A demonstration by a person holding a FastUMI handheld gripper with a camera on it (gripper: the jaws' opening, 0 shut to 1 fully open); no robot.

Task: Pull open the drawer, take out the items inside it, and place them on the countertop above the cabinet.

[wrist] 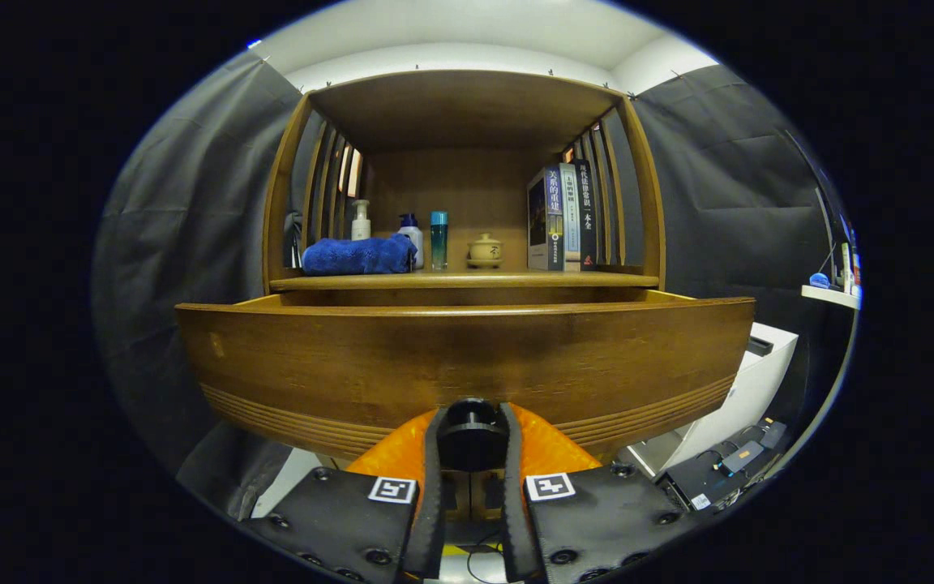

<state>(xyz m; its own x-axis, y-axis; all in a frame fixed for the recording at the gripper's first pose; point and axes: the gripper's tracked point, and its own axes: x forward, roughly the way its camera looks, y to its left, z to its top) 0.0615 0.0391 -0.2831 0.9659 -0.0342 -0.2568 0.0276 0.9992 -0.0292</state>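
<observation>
Gripper view: the wooden cabinet [467,105] stands straight ahead, its open shelf at eye level. On the countertop [467,281] sits a folded blue towel [359,255] at the left, with a white pump bottle [361,221] behind it, a white bottle with a blue cap [411,237] just beside the towel's right end, and a teal bottle [439,239] next to that. A small lidded ceramic jar [485,250] stands near the middle, and a row of upright books [562,216] leans against the right slats.

Below the countertop, the drawer [467,365] juts out toward the camera, its curved front panel wide across the view. Its inside is hidden behind that panel, so the contents cannot be made out.

Right at the fingers: the gripper [472,434] is clamped on the drawer's dark round knob [471,431], a finger pressing each side.
</observation>
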